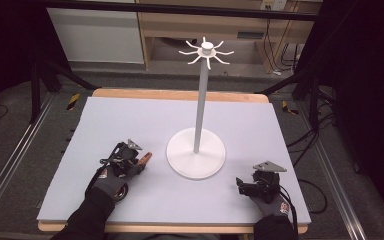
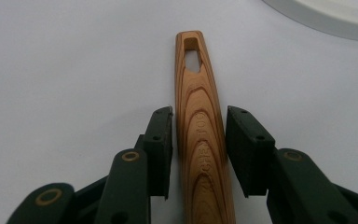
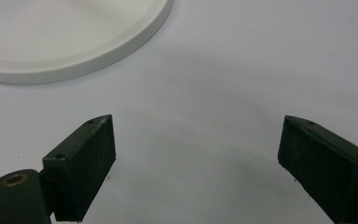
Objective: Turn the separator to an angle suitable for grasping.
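High view: pale grey-blue table mat [image 1: 130, 120] carrying a white stand with round base, slim pole and spoked hook crown [image 1: 196, 150]; left gripper [image 1: 139, 161] low on the mat just left of the base, tan wooden handle with a slotted end [image 1: 145, 158] protruding from it toward the base; right gripper [image 1: 240, 184] resting near the front right, apart from the base. Left gripper view: same wooden handle [image 2: 203, 135] lying lengthwise between the black jaws, slotted tip pointing away; left pad close against the wood, narrow gap visible at the right pad, so not yet clamped; rim of the stand base at upper right. Right gripper view: jaws spread wide over bare mat, nothing between them; curved base rim [image 3: 98, 56] at upper left.
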A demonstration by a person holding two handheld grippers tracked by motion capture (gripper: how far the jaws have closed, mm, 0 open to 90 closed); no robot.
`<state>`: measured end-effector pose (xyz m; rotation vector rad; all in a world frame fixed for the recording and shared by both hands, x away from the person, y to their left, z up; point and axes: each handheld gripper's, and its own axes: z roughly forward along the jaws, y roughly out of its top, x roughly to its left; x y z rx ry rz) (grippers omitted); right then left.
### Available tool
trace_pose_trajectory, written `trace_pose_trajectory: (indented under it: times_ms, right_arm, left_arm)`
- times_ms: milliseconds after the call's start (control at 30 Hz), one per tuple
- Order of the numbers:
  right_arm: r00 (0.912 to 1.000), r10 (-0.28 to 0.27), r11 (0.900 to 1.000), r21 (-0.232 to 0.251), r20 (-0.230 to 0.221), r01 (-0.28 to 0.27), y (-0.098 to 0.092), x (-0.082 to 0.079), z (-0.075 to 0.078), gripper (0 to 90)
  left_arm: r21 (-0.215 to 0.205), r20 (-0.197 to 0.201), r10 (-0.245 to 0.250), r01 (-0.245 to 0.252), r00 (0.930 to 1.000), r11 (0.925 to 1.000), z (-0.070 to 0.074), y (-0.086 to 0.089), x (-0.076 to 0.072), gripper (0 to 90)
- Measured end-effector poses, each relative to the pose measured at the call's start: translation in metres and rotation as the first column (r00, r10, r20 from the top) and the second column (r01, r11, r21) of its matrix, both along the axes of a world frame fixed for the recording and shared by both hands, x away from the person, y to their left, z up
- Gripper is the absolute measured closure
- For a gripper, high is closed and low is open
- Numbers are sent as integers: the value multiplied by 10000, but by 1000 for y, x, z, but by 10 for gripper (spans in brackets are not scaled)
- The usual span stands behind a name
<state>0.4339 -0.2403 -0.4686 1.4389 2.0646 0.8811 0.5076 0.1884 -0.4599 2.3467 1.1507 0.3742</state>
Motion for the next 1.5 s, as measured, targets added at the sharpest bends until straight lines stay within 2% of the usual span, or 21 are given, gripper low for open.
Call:
trace_pose_trajectory:
  times_ms: [467, 900, 1067, 1367, 1500]
  right_arm:
    - [9999, -44, 10000, 43, -118, 44, 1, 0, 0, 115]
    - [9999, -3, 10000, -2, -160, 3, 1, 1, 0, 115]
    - [9999, -6, 10000, 40, -111, 6, 0, 1, 0, 115]
    - [9999, -57, 10000, 69, -101, 58, 1, 0, 0, 115]
    - [9999, -64, 9999, 101, -101, 65, 1, 0, 0, 115]
  left_arm:
    - [42, -116, 252, -252, 9996, 9997, 0, -2, 0, 658]
    - [-141, -182, 257, -260, 9995, 9996, 1, 1, 1, 668]
    - [-204, -21, 263, -263, 9997, 9994, 2, 0, 0, 668]
    - [-555, 445, 165, -141, 9989, 9984, 20, 5, -10, 669]
    - [-834, 729, 156, -94, 9972, 9965, 29, 7, -15, 672]
